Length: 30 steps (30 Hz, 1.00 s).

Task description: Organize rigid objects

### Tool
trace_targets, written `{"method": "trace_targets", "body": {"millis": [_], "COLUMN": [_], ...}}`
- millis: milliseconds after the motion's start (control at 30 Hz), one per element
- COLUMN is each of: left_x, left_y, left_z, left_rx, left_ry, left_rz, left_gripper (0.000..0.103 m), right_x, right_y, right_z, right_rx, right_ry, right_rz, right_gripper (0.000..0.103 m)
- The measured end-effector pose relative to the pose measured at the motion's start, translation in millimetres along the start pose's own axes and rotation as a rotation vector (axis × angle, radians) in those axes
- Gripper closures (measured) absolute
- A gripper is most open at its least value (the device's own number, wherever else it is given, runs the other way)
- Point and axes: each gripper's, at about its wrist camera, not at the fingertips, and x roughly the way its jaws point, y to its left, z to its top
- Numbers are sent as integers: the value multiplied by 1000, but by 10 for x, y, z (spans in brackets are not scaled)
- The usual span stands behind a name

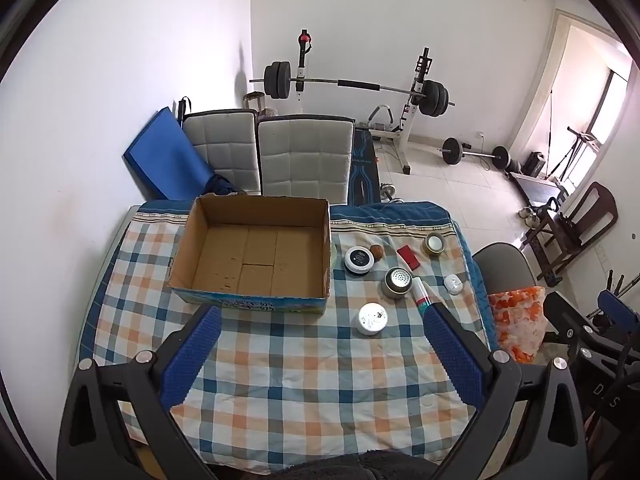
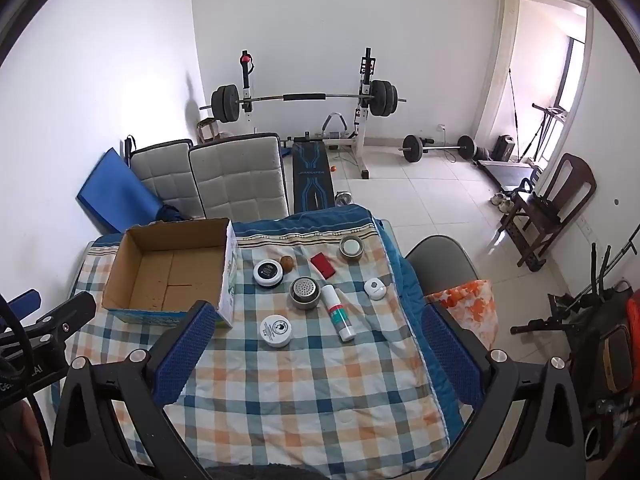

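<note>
Left wrist view. Left gripper [image 1: 322, 334] hovers above the checked tablecloth [image 1: 304, 364], fingers spread wide with nothing between them; blue pads [image 1: 192, 360] at 7 and 5 o'clock of the frame. Cardboard box [image 1: 256, 300] sits at 11 o'clock from the gripper, open top, only bare cardboard floor showing. Items lie on the cloth to the right of the box, all outside it: black-topped round tin [image 1: 359, 260] just beside the box's right wall; small brown ball [image 1: 376, 251] at the tin's 2 o'clock, near but apart; red flat case [image 1: 409, 257]; tape roll [image 1: 434, 243] farthest back; metal strainer cup [image 1: 397, 282]; white tube [image 1: 422, 295] lying beside the cup, its near end hidden behind the right finger; small white puck [image 1: 453, 284] at the cloth's right edge; white round jar [image 1: 372, 319] nearest the gripper.

Right wrist view. Right gripper [image 2: 316, 326] released, fingers wide apart, empty. Box [image 2: 120, 280] at 10 o'clock; its near right corner is partly behind the left pad [image 2: 186, 354]. White jar [image 2: 275, 331] and tube [image 2: 338, 312] lie between the fingertips, farther out. Strainer cup [image 2: 305, 293], black tin [image 2: 267, 274], brown ball [image 2: 287, 263], red case [image 2: 322, 265], tape roll [image 2: 351, 248], and puck [image 2: 375, 288] beyond them. Left gripper's arm enters at 9 o'clock.
</note>
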Motion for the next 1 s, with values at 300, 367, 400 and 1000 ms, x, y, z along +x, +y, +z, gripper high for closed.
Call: {"method": "trace_targets", "body": {"millis": [300,367,400,1000], "left_x": [-6,-14,-22,-167], "left_y": [5,41,60,70], "left_z": [-10,-11,-4,120], "left_rx": [-8,-8,-7,-7], "left_ry": [2,-1,-3,-31], "left_rz": [-6,-4,-4,-8], "left_gripper": [0,0,0,0], "right_x": [2,6,10,-36], "right_y": [13,8,-1,55], "right_z": [-6,3,5,-5], "right_rx": [-2,-7,-6,-9], "right_ry": [-1,3,6,-5], "right_rz": [8,12,14,-4], "right_gripper": [0,0,0,0]}}
